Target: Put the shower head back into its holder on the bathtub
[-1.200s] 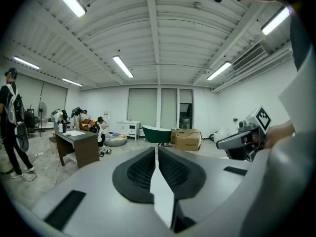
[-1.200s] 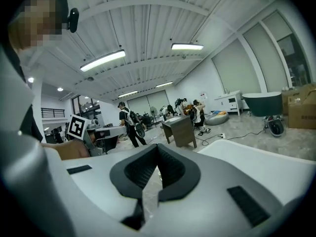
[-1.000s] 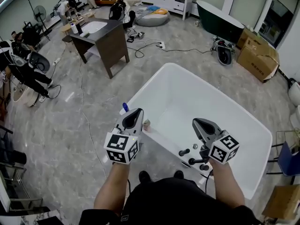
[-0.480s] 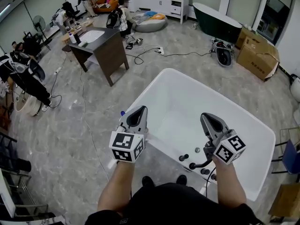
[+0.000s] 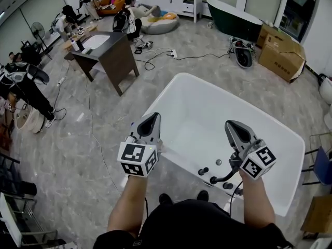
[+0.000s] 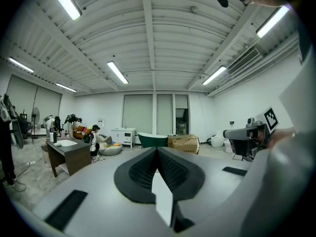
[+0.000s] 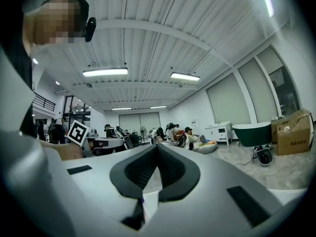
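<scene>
both your grey left gripper (image 5: 153,117) and grey right gripper (image 5: 231,124) have their fingers pressed together on nothing, above the white bathtub (image 5: 179,87). the slim black shower head (image 5: 220,179) lies on the tub's near rim, its long axis left to right in the head view, one end hidden under your right gripper. round black knobs (image 5: 203,171) sit just beside it. a dark worktop (image 5: 106,48) stands well apart.

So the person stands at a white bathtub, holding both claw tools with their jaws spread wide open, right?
Not quite. The white bathtub is right, but the jaws are shut. The left gripper view shows the left gripper with jaws pressed together and nothing between them, and the right gripper view shows the same for the right gripper.
</scene>
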### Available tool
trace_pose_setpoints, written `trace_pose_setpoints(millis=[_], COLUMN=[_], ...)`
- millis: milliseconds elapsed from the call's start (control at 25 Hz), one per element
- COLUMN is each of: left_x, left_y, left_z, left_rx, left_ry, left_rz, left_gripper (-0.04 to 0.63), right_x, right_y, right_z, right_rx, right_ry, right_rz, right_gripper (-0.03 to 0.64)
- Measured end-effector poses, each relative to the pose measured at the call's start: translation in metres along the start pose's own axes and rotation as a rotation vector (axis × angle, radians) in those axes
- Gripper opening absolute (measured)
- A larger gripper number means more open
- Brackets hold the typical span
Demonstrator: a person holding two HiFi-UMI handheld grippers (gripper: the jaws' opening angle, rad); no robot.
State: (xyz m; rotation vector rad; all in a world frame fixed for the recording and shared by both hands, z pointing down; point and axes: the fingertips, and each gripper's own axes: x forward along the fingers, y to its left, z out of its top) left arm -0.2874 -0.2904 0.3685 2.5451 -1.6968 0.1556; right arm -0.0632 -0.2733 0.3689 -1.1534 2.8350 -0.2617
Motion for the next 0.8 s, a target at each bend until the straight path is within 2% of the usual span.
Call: trace_pose_setpoints(millis=[200,480,800], left_x=[0.001,-0.008,-0.013], left_y=[-0.001,-0.001,0.005], left_z=[0.006,-0.001,-0.008], left_rx=[-0.001,-0.018,-0.035], left_ry=[-0.008,-0.014,-0.001], left_rz=[-0.009,0.006,0.034], left_gripper=[0.015,0.015,0.015], right_x=[0.003,0.001,0.001], right_y=[0.003,0.024,0.028], right_z=[0.003,-0.017,-0.006], right_rx=[-0.011,-0.017,-0.045], right_ry=[0.009,0.034,0.005], right_rz=[-0.002,0.044,0.061], right_gripper=[0.015,0.015,0.015])
